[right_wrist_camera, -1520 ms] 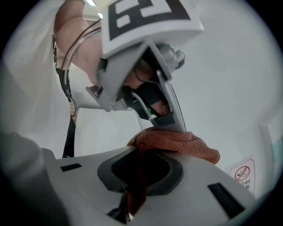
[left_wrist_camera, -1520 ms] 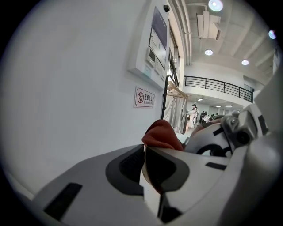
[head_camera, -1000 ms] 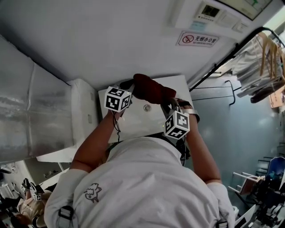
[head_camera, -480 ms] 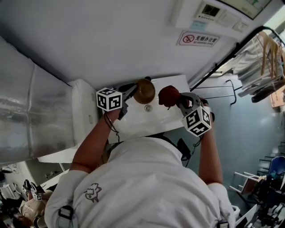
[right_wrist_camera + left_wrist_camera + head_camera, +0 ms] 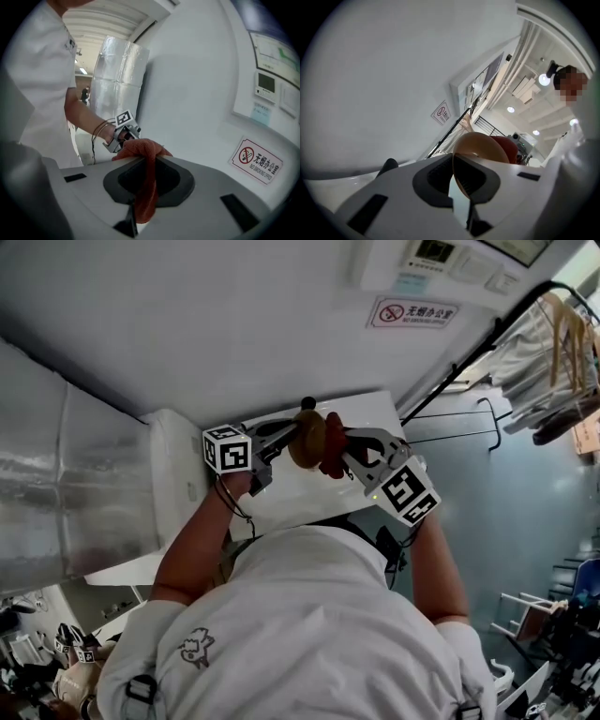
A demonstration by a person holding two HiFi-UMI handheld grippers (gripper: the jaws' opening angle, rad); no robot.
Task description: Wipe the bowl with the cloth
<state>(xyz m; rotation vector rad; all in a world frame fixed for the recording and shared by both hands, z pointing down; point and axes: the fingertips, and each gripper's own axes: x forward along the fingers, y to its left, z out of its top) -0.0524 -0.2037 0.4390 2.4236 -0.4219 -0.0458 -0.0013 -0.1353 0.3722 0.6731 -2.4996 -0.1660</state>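
A tan bowl (image 5: 307, 439) is held up on its side above the white counter (image 5: 281, 495). My left gripper (image 5: 289, 434) is shut on its rim; in the left gripper view the thin rim of the bowl (image 5: 480, 144) runs down between the jaws. My right gripper (image 5: 345, 443) is shut on a red cloth (image 5: 331, 442), which presses against the bowl's right side. Seen from the right gripper (image 5: 145, 157), the cloth (image 5: 144, 180) bulges over the jaws and hides the bowl. The cloth (image 5: 509, 147) peeks out behind the bowl in the left gripper view.
A white wall with a no-smoking sign (image 5: 412, 312) rises behind the counter. A black knob (image 5: 307, 402) sits at the counter's back edge. A black railing (image 5: 469, 357) runs off to the right. A silver duct (image 5: 56, 474) stands at the left.
A second ago the cloth lay over the bowl. Half a second ago the right gripper had pulled the cloth off to the right. Now the cloth is back against the bowl.
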